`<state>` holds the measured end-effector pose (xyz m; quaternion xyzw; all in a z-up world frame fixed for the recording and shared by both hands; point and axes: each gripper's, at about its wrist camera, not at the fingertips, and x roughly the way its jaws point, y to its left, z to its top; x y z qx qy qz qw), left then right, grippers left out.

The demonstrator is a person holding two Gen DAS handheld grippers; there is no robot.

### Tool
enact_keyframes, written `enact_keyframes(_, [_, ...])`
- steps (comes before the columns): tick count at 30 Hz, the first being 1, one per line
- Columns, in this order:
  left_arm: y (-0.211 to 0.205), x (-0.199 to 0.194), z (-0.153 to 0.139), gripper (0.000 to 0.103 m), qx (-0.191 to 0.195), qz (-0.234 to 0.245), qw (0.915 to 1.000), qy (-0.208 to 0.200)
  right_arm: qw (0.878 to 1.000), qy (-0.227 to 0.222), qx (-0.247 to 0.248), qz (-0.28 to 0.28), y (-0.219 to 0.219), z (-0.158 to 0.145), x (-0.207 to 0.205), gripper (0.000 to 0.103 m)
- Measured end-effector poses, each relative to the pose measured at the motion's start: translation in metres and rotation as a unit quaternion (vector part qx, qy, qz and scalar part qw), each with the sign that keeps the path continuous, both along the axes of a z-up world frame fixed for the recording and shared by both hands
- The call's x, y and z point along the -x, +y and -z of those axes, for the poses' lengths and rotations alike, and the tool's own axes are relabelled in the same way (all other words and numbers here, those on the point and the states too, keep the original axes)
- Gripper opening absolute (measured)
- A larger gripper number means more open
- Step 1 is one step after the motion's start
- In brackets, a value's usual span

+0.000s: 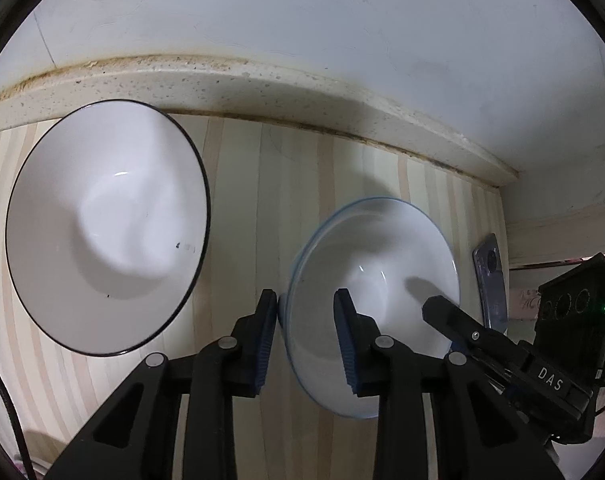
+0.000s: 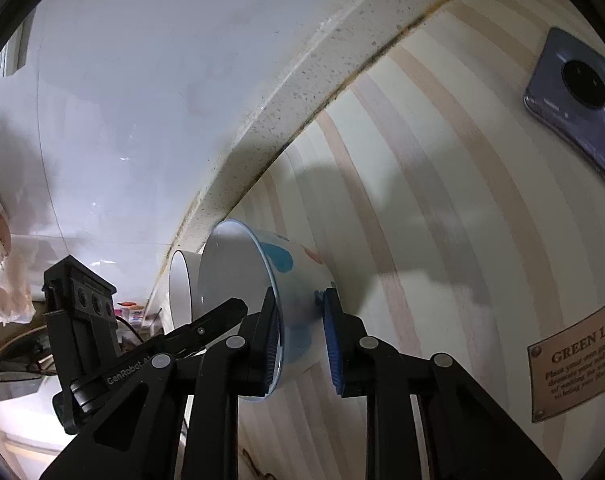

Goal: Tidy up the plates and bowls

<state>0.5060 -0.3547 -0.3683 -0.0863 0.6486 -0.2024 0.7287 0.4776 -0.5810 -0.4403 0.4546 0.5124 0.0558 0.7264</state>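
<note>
A white bowl with a black rim [image 1: 106, 224] sits on the striped mat [image 1: 254, 208] at the left. A white bowl with a blue rim [image 1: 374, 280] and blue pattern on its outside [image 2: 262, 280] sits to its right. My left gripper [image 1: 306, 340] straddles the near left rim of the blue-rimmed bowl, one finger outside and one inside, jaws apart. My right gripper [image 2: 300, 340] straddles the opposite rim, jaws apart; one of its fingers [image 1: 454, 316] shows inside the bowl. The black-rimmed bowl also shows behind it in the right wrist view [image 2: 180, 284].
A grey phone [image 2: 578, 100] lies face down on the mat to the right; it also shows in the left wrist view [image 1: 490, 276]. A speckled stone ledge [image 1: 262, 88] and white wall run along the back. A brown label [image 2: 578, 360] is on the mat.
</note>
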Motion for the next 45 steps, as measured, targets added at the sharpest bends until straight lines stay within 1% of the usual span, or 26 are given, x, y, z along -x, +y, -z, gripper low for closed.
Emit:
enact_keyframes(4, [-0.001,0.003,-0.001,0.023,-0.005,0.001,1.0,-0.006,1.0,-0.004,0.003,-0.004,0.003,-0.004,0.002,0.022])
enact_keyframes(8, [-0.004,0.006,-0.003,0.023,-0.014,0.005,0.9997,-0.019,1.0,-0.011,0.017,-0.016,0.007,-0.009,0.003,0.022])
enact_keyframes(12, [0.0,0.01,-0.007,0.023,-0.012,0.009,0.9995,-0.028,0.999,-0.006,0.027,-0.025,0.012,-0.01,0.005,0.022])
enact_keyframes(16, [0.007,0.02,-0.014,0.023,-0.011,0.012,0.9993,-0.033,0.999,0.0,0.032,-0.027,0.016,-0.01,0.01,0.022])
enact_keyframes(20, [0.007,0.032,-0.023,0.023,-0.013,0.018,0.9987,-0.045,0.999,-0.005,0.044,-0.029,0.02,-0.017,0.019,0.022])
enact_keyframes(22, [0.01,0.039,-0.026,0.023,-0.01,0.019,0.9988,-0.043,0.998,-0.007,0.047,-0.028,0.021,-0.022,0.024,0.022])
enact_keyframes(26, [0.019,0.055,-0.039,0.023,-0.001,0.023,0.9985,-0.05,0.998,-0.013,0.049,-0.025,0.024,-0.034,0.04,0.022])
enact_keyframes(32, [0.033,0.081,-0.067,0.023,0.013,0.029,0.9973,-0.066,0.998,-0.024,0.056,-0.026,0.036,-0.058,0.071,0.022])
enact_keyframes(38, [0.047,0.116,-0.095,0.023,0.019,0.055,0.9944,-0.089,0.997,-0.034,0.065,-0.025,0.053,-0.084,0.11,0.022])
enact_keyframes(42, [0.054,0.144,-0.104,0.023,0.02,0.073,0.9926,-0.095,0.996,-0.036,0.076,-0.027,0.066,-0.097,0.139,0.022])
enact_keyframes(45, [0.062,0.164,-0.104,0.023,0.024,0.084,0.9923,-0.088,0.996,-0.034,0.08,-0.027,0.073,-0.104,0.163,0.022])
